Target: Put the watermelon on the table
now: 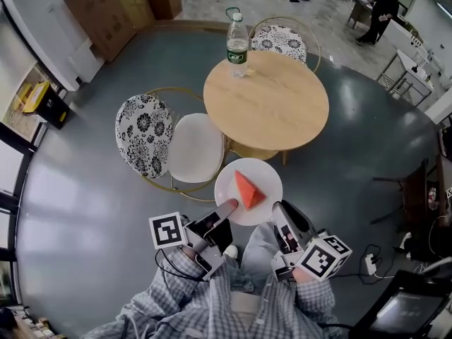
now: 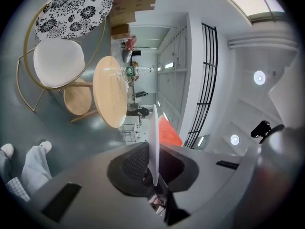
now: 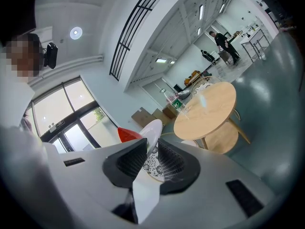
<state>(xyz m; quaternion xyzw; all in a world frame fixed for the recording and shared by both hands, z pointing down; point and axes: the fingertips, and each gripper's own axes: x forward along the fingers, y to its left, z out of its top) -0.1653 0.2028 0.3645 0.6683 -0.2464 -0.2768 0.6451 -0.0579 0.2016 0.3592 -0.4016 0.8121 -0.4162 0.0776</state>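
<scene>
Left gripper (image 1: 227, 207) and right gripper (image 1: 277, 209) each clamp the plate (image 1: 229, 179) rim, lower centre of head view. Watermelon (image 1: 248, 190) sits loose on it, short of the table (image 1: 275, 104). Risks: uneven hands could tilt the plate and slide the slice off, or the plate could knock the bottle (image 1: 238, 46).

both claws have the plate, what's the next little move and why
Probably carry the plate forward, kept level, until it is over the round table. The left claw and right claw each pinch its near rim, and it hangs short of the table edge. The watermelon only rests on it, so go gently.
</scene>
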